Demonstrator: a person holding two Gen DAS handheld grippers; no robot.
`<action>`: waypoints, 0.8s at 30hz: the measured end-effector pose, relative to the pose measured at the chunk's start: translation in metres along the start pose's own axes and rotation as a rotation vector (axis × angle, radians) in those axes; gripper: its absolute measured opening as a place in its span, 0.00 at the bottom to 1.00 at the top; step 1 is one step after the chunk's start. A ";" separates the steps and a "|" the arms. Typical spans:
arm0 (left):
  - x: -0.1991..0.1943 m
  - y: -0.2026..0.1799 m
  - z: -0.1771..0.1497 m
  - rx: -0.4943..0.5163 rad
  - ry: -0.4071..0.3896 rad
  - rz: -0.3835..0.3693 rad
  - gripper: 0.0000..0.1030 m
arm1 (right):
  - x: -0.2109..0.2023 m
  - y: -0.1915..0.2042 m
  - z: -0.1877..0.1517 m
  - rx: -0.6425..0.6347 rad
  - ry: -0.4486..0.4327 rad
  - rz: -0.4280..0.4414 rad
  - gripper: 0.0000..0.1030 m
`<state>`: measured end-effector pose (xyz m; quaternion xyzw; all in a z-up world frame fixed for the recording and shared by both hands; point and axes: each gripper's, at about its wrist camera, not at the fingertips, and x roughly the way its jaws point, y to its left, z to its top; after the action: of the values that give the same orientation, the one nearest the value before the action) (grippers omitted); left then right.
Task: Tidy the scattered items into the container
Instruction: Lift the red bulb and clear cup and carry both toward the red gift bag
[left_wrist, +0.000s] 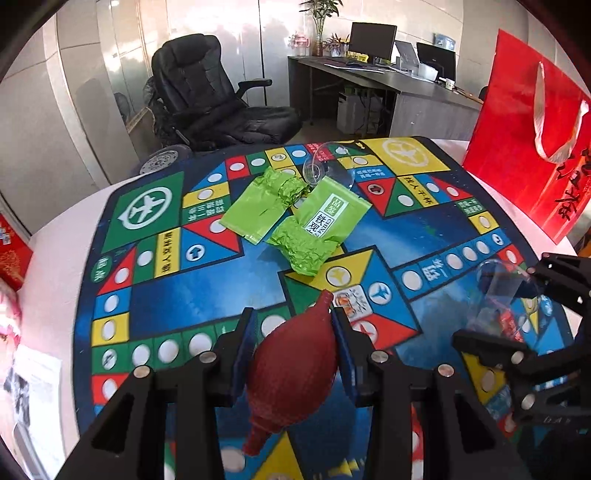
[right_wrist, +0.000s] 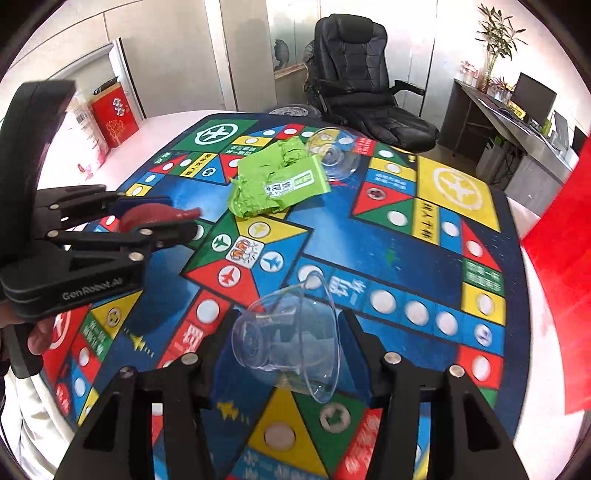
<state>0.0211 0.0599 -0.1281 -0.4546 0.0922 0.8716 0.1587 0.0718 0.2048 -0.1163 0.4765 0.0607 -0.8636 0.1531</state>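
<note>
Left tongs (left_wrist: 293, 334) are closed on the red rubber air-blower bulb (left_wrist: 293, 363): soft, light, compressible; grip the widest part. Right tongs (right_wrist: 288, 341) clamp a clear plastic cup (right_wrist: 286, 339) above the table (right_wrist: 177, 122): thin, slippery, likely crushable; hold its wall gently.

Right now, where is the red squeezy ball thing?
The red rubber bulb sits between the fingers of the left gripper, held above the colourful game mat, nearer than the green tea packets.
</note>
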 end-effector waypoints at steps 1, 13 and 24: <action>-0.009 -0.001 -0.001 -0.009 -0.007 -0.004 0.43 | -0.010 -0.002 -0.002 0.006 -0.005 0.006 0.55; -0.094 -0.081 -0.021 -0.107 -0.044 -0.058 0.43 | -0.146 -0.056 -0.054 0.049 -0.065 -0.014 0.55; -0.180 -0.202 0.018 -0.146 0.023 -0.059 0.43 | -0.256 -0.132 -0.074 0.048 -0.008 -0.010 0.55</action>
<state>0.1765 0.2189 0.0273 -0.4777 0.0167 0.8656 0.1495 0.2165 0.4008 0.0534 0.4761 0.0414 -0.8676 0.1376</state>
